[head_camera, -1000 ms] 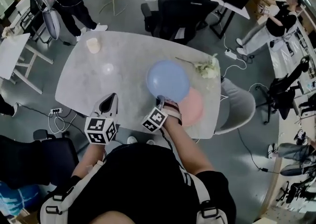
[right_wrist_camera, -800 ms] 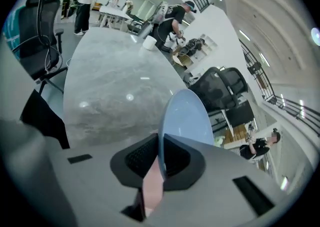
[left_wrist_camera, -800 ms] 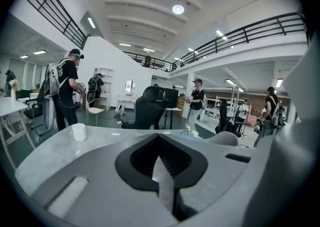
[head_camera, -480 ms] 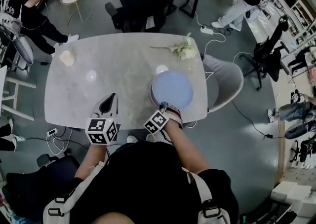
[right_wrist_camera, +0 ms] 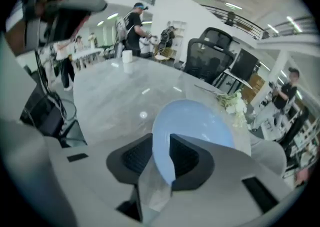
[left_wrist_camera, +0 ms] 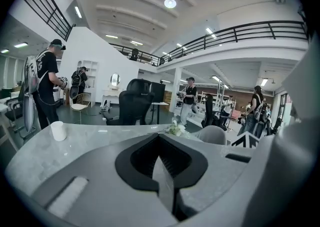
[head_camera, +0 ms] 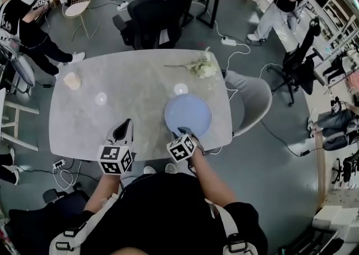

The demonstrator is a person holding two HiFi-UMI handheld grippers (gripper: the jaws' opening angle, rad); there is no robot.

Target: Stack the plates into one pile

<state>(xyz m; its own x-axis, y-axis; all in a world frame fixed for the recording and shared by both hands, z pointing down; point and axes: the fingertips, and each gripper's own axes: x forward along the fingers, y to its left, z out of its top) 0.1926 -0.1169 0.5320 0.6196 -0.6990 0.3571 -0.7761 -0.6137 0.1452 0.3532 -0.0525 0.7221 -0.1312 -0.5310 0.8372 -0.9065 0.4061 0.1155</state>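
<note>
While glossy, grey table (head_camera: 84, 127) amid chairs (head_camera: 160, 15).

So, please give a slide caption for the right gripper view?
Right gripper, its jaws just opening, straddles the near rim of the blue plate lying on the grey table.

You work under even, fairly bright light from round ceiling lights (left_wrist_camera: 170, 3) overhead. They leave small white glare spots on the table (head_camera: 134, 80), and shadows are faint and soft-edged. All three views bow strongly toward the edges, and both gripper views go black in the corners. The blue plate (right_wrist_camera: 192, 121) blurs at its near rim. Foreground close to each lens is out of focus.
</note>
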